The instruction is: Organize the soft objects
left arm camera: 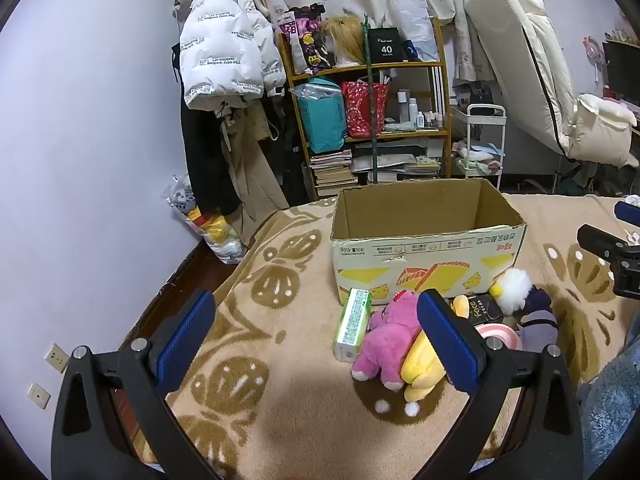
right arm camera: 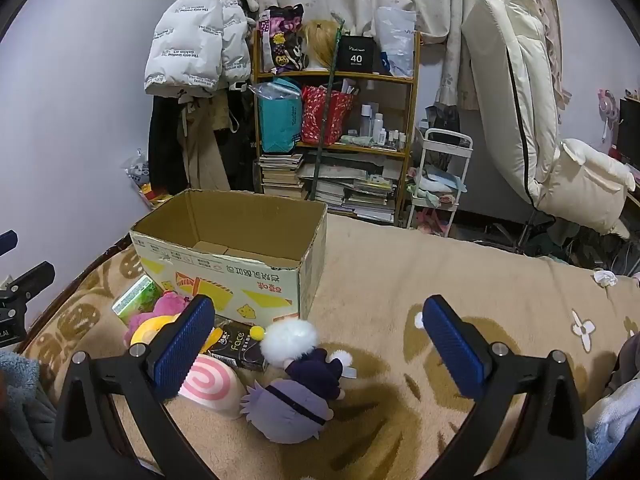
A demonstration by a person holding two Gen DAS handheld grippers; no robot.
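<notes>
An open, empty cardboard box (left arm camera: 424, 248) (right arm camera: 224, 264) stands on the beige patterned blanket (left arm camera: 280, 400). In front of it lie a pink plush bear (left arm camera: 386, 340), a yellow plush (left arm camera: 420, 368), a white-haired doll in dark clothes (right arm camera: 304, 348), a purple-haired doll (right arm camera: 288, 404), a pink swirl plush (right arm camera: 212, 384), a green pack (left arm camera: 354, 322) and a black "face" pack (right arm camera: 240, 344). My left gripper (left arm camera: 316, 340) is open and empty, left of the toys. My right gripper (right arm camera: 320, 344) is open and empty above the dolls.
A wooden shelf (left arm camera: 368, 120) full of bags, books and bottles stands behind the bed. Coats (left arm camera: 224, 64) hang at the left wall. A white trolley (right arm camera: 436, 176) and a cream chair (right arm camera: 532, 112) stand at the right. The bed edge (left arm camera: 176, 280) drops off at left.
</notes>
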